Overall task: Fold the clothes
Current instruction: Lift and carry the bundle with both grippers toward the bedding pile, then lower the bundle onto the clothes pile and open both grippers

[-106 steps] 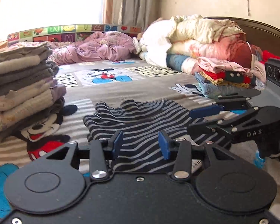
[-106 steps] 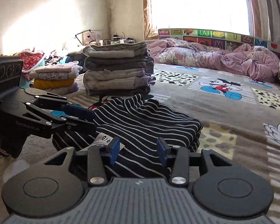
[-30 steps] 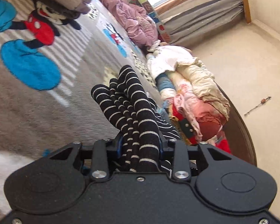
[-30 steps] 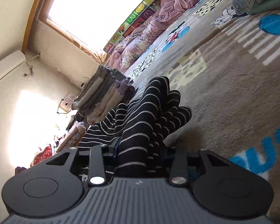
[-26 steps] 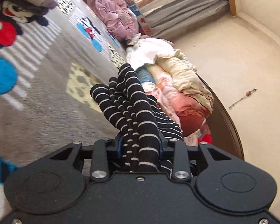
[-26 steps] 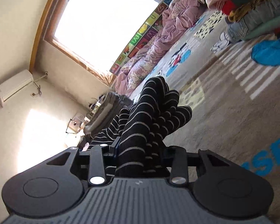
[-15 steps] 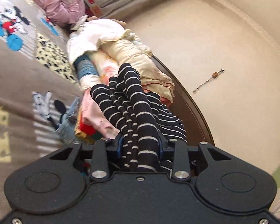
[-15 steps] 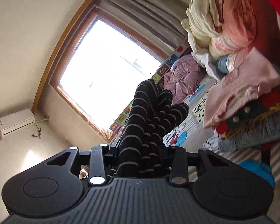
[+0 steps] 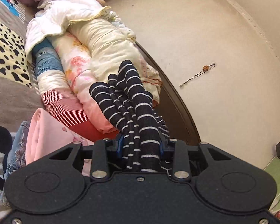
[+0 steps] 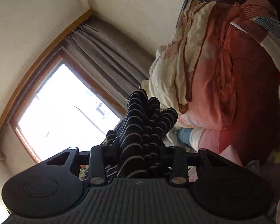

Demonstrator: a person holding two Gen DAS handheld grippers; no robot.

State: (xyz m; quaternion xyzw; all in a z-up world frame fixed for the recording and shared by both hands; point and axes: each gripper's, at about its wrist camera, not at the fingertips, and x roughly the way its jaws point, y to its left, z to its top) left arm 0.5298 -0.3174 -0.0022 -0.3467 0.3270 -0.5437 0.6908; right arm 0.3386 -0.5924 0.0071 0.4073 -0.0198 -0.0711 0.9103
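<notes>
A black garment with thin white stripes [image 9: 132,100] is bunched into thick folds and sticks out forward between the pads of my left gripper [image 9: 141,145], which is shut on it. The same striped garment [image 10: 140,115] also fills the gap of my right gripper [image 10: 140,155]; those jaws are opening slightly while the cloth still sits pressed between them. Both grippers point level, off the bed surface, toward the heap of bedding. The rest of the garment hangs hidden below the gripper bodies.
A pile of rolled quilts [image 9: 106,43] lies against the dark wooden headboard [image 9: 177,108], with a folded pink garment [image 9: 44,136] and jeans beside it. In the right wrist view a red and pink quilt [image 10: 224,84] is close on the right; window [image 10: 65,112] and grey curtain [image 10: 102,56] lie behind.
Both grippers have lifted and swung with the striped garment: the views left the cartoon bedspread and folded stacks and now face the quilt pile, headboard and wall.
</notes>
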